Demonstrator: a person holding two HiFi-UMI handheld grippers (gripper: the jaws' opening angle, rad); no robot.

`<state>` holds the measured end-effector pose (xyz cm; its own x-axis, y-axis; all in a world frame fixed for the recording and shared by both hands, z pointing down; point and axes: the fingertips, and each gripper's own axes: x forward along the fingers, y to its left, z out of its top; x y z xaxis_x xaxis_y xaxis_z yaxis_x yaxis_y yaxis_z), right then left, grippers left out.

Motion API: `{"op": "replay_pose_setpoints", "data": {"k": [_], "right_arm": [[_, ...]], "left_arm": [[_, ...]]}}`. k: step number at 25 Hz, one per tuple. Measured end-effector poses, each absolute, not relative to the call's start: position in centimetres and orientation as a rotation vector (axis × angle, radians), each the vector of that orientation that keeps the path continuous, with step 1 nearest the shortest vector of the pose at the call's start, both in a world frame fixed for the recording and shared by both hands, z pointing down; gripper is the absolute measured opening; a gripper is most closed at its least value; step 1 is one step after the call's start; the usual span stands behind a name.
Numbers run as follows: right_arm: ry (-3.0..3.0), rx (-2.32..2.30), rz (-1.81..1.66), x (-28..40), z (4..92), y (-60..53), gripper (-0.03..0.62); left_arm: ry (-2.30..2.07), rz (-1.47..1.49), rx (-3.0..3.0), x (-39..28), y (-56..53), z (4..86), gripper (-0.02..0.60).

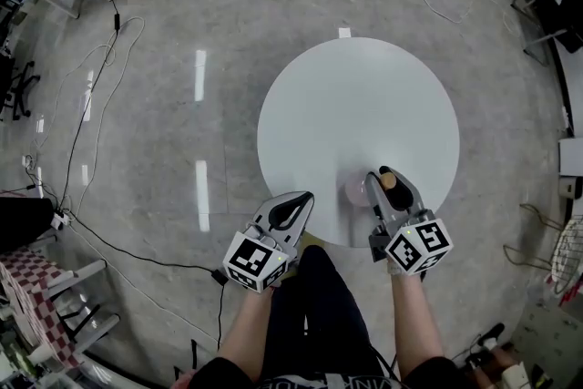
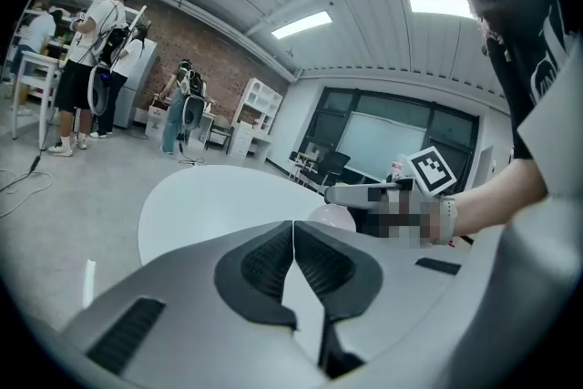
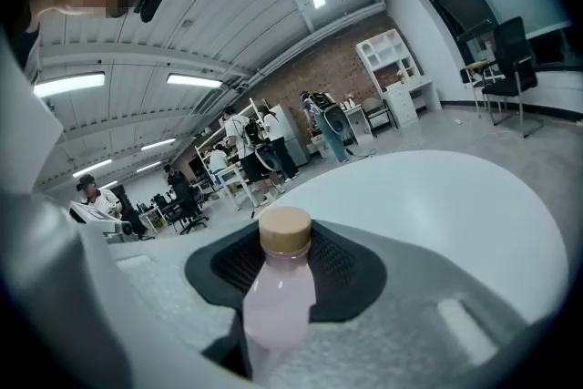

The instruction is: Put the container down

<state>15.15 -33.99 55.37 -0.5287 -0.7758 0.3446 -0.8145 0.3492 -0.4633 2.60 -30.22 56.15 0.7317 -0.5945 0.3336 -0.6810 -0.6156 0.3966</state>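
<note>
pink container [image 3: 273,305] with its tan cap [image 3: 285,230] right up close, clamped between the pads of the right gripper [image 1: 388,185], cap out toward the jaw tips. it's over the near edge of the round white table [image 1: 355,96]; whether its base touches the top, can't tell. left gripper [image 2: 293,243] sits alongside by the table's rim, jaws pressed together, nothing in them. beyond that, grey floor [image 1: 182,14] with cables [image 1: 100,96], and people [image 2: 91,59] standing by a brick wall [image 2: 223,59].

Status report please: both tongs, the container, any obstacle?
Left tongs shut, empty. Right tongs shut on pink bottle, above white table's near edge. No obstacle seen.
</note>
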Motion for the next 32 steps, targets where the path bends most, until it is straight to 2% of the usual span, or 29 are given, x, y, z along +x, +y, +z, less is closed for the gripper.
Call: {"op": "replay_pose_setpoints", "data": {"k": [12,32], "right_arm": [[-2.513,1.414,0.602,13.9,55.7,-36.0,0.133],[-2.479,1.341,0.343,12.2,55.9,-36.7,0.133]], "left_arm": [[-0.98,0.249,2.415,2.6,-30.7,57.6,0.014],[-0.993,0.217,2.408,1.9,-31.7,57.6,0.014]]}}
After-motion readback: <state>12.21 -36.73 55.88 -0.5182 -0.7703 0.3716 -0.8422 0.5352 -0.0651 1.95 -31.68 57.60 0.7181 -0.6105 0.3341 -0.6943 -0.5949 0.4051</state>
